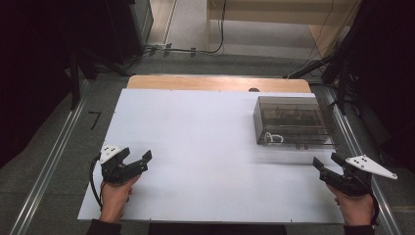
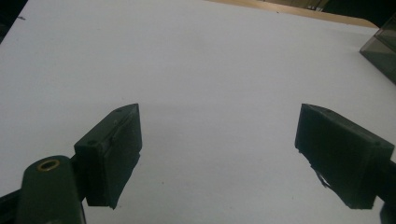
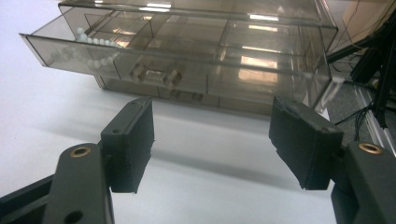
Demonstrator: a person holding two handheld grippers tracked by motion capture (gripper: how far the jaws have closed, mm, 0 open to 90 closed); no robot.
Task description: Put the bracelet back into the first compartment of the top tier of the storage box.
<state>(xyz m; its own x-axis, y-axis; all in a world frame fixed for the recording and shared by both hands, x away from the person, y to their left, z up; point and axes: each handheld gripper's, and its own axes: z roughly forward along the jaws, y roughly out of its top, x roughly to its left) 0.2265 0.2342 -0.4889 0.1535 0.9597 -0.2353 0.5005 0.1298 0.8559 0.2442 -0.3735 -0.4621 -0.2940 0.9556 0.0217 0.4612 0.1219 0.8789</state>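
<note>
A smoky clear plastic drawer box [image 1: 292, 120] stands at the right rear of the white table [image 1: 195, 142]. Its top drawer [image 3: 140, 56] is pulled partly out, and a white bead string [image 3: 95, 46] lies in the drawer's left compartment; the beads [image 1: 274, 138] also show through the front in the high view. My right gripper [image 1: 327, 164] hovers open just in front of the box, with nothing between its jaws [image 3: 212, 140]. At the table's near left my left gripper [image 1: 137, 157] is open over bare white surface [image 2: 219, 140], far from the box.
A wooden strip [image 1: 218, 83] borders the table's far edge. Metal rails [image 1: 54, 161] run along both sides on the grey floor. Cables and dark stands [image 1: 313, 63] lie beyond the table at the back. The box's corner [image 2: 380, 51] shows at the right of the left gripper view.
</note>
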